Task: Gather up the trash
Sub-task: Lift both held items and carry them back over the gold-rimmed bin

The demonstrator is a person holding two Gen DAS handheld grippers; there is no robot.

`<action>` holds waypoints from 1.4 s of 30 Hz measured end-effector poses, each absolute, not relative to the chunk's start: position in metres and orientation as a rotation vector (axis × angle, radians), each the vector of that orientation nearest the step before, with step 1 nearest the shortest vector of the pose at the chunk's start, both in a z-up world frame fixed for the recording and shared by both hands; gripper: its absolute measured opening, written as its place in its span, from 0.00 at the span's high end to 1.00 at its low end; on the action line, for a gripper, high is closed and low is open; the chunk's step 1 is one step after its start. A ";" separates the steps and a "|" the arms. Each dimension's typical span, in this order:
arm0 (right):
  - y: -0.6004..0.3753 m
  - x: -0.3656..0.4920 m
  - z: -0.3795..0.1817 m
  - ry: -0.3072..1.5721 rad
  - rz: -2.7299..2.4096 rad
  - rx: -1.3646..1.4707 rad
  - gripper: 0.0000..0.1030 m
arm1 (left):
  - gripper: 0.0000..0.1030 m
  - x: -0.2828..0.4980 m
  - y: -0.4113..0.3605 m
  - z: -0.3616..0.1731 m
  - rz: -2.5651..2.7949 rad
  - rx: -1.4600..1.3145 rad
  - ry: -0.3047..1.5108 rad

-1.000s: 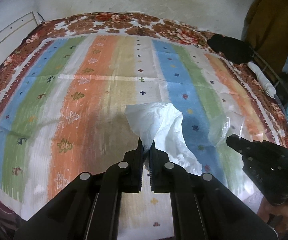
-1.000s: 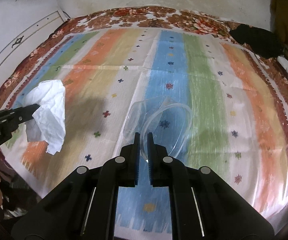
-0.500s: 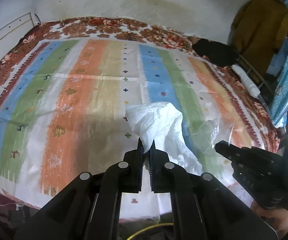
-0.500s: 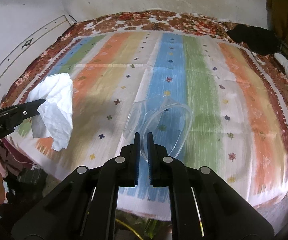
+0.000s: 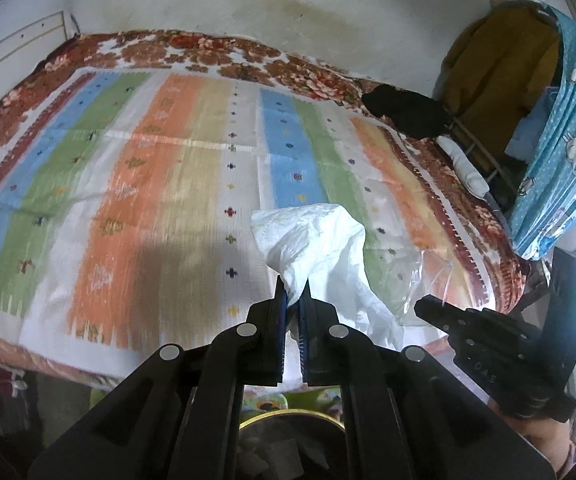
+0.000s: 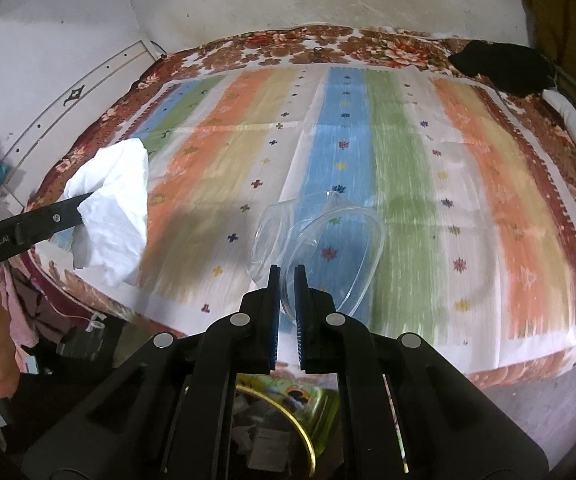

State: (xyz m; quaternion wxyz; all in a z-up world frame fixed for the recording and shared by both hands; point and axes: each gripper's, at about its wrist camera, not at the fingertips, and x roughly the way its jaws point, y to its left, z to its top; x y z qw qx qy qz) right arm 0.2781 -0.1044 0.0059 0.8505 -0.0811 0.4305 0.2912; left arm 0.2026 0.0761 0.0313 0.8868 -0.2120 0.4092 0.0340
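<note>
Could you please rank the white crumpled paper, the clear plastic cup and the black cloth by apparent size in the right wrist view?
1. White crumpled paper
2. Clear plastic cup, close behind
3. Black cloth, though it lies farthest from the camera

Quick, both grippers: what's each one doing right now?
Left gripper: shut on the white crumpled paper.
Right gripper: shut on the rim of the clear plastic cup.

Bed (image 6: pixel 407 208) with striped sheet, black cloth (image 6: pixel 503 66) and white roll (image 6: pixel 575 132) at far corner
</note>
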 end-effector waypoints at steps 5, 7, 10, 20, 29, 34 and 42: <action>-0.111 0.257 0.009 0.886 0.627 -0.172 0.94 | 0.96 0.183 0.066 0.031 0.059 -0.429 0.862; -0.115 0.250 0.010 0.881 0.628 -0.167 0.94 | 0.96 0.173 0.059 0.035 0.057 -0.389 0.848; -0.122 0.238 0.011 0.875 0.646 -0.154 0.94 | 0.96 0.162 0.053 0.036 0.036 -0.388 0.845; -0.139 0.194 0.007 0.862 0.698 -0.130 0.94 | 0.96 0.126 0.033 0.030 -0.010 -0.362 0.851; -0.148 0.160 -0.001 0.857 0.705 -0.159 0.94 | 0.96 0.094 0.029 0.016 -0.034 -0.387 0.866; -0.152 0.143 -0.009 0.876 0.718 -0.164 0.94 | 0.96 0.078 0.027 0.008 -0.035 -0.374 0.878; -0.155 0.117 -0.031 0.940 0.725 -0.199 0.94 | 0.95 0.055 0.014 -0.008 -0.016 -0.320 0.913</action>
